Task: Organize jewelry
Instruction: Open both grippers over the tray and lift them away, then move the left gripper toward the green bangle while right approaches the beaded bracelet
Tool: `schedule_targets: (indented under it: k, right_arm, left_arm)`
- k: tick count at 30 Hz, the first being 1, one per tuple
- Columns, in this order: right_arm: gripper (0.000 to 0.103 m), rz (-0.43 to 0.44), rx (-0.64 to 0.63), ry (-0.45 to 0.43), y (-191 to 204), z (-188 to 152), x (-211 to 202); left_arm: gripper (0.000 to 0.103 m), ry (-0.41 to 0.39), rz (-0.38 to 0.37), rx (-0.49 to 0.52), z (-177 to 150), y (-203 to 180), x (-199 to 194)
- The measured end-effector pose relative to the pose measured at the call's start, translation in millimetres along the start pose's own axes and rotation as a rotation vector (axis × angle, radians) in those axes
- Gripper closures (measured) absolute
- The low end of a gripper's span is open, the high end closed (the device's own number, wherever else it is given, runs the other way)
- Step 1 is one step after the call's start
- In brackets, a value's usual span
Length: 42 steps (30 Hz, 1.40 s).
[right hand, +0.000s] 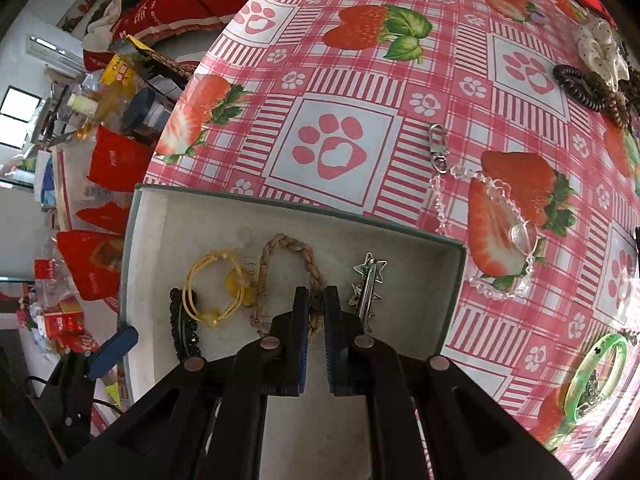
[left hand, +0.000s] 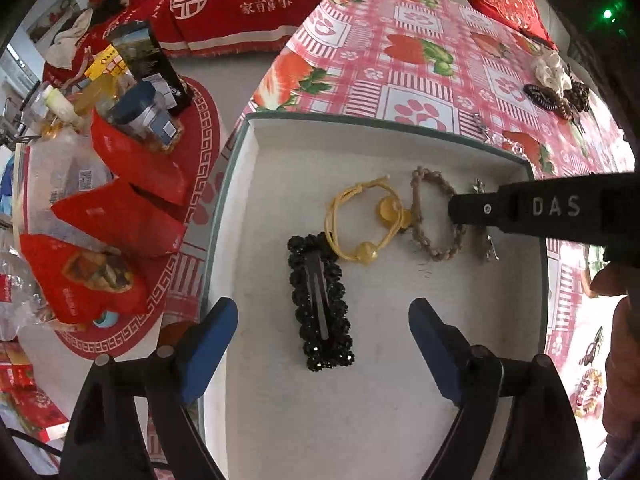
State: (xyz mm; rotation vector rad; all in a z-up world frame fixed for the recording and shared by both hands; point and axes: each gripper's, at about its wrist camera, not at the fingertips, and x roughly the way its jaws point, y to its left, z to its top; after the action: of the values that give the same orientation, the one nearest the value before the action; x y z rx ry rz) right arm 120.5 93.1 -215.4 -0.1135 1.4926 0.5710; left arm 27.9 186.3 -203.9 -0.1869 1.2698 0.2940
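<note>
So my left gripper (left hand: 324,344) points steeply down, jaws wide, holding nothing | right gripper (right hand: 316,308) nearly shut around braided bracelet (right hand: 276,276) | black beaded hair clip (left hand: 320,300) flat in box (left hand: 248,240), frame centre

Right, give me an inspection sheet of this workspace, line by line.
Surface: table under a pink strawberry tablecloth.
Job's things: open box holding black hair clip, yellow cord bracelet, braided bracelet, star clip; clear bead chain, green bangle, scrunchies outside.
Clutter: red packets, bottles beside the table.
Grippers: left claw open over the black clip; right claw shut on the braided bracelet.
Cables: nothing seen.
Surroundings: red cushions.
</note>
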Motion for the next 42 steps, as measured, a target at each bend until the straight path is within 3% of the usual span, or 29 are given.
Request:
schedule_targets:
  k: [3, 7, 9, 11, 15, 18, 22, 27, 30, 37, 42]
  right_arm:
    - [0.09, 0.018, 0.014, -0.007, -4.4, -0.4, -6.4]
    - [0.067, 0.045, 0.021, -0.021, -5.5, -2.0, -14.6]
    - [0.063, 0.055, 0.026, -0.03, -7.3, -3.2, -18.6]
    - [0.062, 0.068, 0.032, -0.035, -8.9, -4.5, -23.7]
    - [0.045, 0.077, 0.02, -0.069, -11.2, -8.9, -39.8]
    - [0.042, 0.093, 0.028, -0.092, -11.8, -14.5, -53.2]
    - [0.024, 0.12, 0.056, -0.131, -19.1, -22.2, -73.6]
    - [0.021, 0.11, 0.107, -0.187, -41.3, -39.4, -101.3]
    - [0.0, 0.12, 0.15, -0.213, -62.4, -48.4, -110.6]
    - [0.0, 0.104, 0.258, -0.231, -116.9, -80.3, -123.3]
    - [0.0, -0.004, 0.343, -0.216, -162.8, -111.9, -128.1]
  left_arm:
    - [0.011, 0.006, 0.005, 0.008, -0.8, -2.9, -0.3]
    - [0.011, 0.014, 0.02, 0.014, -4.1, -4.8, 0.3]
    - [0.011, 0.016, 0.025, 0.013, -5.7, -4.4, -0.3]
    - [0.0, 0.02, 0.029, 0.009, -7.9, -3.1, -1.5]
    - [0.0, 0.004, 0.036, 0.028, -11.9, -4.1, -7.0]
    - [0.0, 0.01, 0.043, 0.058, -14.1, -8.8, -10.5]
    - [0.0, 0.038, 0.02, 0.079, -15.3, -13.6, -15.2]
    - [0.0, 0.033, 0.016, 0.099, -12.9, -28.9, -26.4]
    - [0.0, 0.026, 0.005, 0.126, -8.9, -43.0, -31.3]
    - [0.0, -0.006, 0.007, 0.238, 0.3, -87.5, -44.8]
    - [0.0, -0.025, -0.027, 0.287, 8.6, -118.7, -55.3]
